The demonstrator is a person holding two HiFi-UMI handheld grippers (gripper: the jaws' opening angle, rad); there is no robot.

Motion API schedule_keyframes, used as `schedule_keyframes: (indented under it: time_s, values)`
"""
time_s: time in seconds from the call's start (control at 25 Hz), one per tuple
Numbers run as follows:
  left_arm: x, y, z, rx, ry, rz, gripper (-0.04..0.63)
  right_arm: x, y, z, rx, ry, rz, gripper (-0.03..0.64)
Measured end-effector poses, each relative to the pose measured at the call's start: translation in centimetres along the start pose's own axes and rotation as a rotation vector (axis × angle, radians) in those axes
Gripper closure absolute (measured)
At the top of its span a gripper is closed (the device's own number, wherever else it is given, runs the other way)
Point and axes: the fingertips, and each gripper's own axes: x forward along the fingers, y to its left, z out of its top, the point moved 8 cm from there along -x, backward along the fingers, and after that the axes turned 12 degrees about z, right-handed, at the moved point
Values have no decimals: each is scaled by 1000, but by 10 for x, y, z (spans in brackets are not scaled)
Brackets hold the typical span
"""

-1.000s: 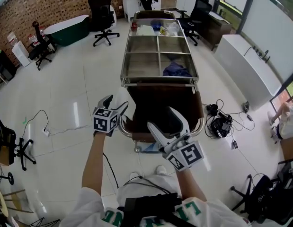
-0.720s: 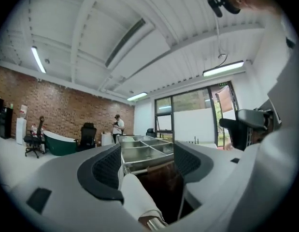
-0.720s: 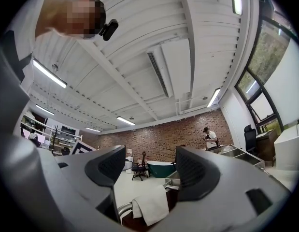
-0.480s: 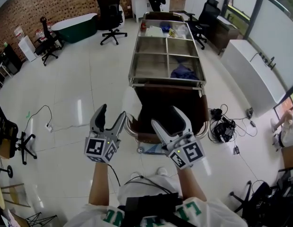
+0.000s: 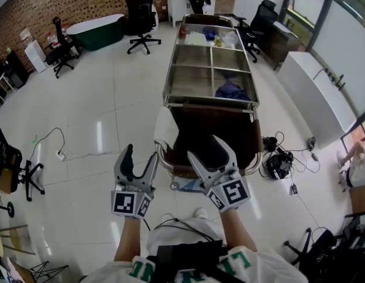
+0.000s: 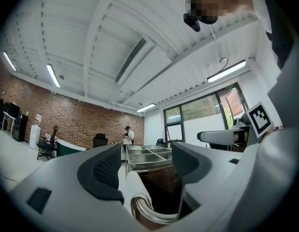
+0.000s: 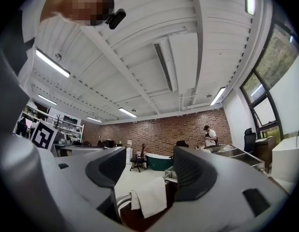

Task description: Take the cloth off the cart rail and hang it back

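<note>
As it drapes the rail (image 7: 122,198), white cloth (image 7: 150,197), plain

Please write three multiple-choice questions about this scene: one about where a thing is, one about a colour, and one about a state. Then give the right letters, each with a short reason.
1. Where is the white cloth?
A. draped over the cart rail
B. on the floor
C. in a gripper

2. What colour is the bundle lying in the cart?
A. red
B. dark blue
C. yellow

3. In what state is the right gripper?
A. shut on the cloth
B. shut and empty
C. open, holding nothing

Answers:
1 A: the cloth hangs over the rail at the cart's near end.
2 B: the bundle is dark blue against the steel.
3 C: the jaws stand apart with nothing gripped.
</note>
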Motion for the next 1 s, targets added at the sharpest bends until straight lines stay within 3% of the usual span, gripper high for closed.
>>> schedule_keyframes:
  time_s: [0.52,1.0]
  values:
    - [-2,-9,24,31,-61,-28,288,2,10,1,-43,22,29,299]
    - [-9,-10,25,37,-48,-29,288,7,25,3,-53,20,76,299]
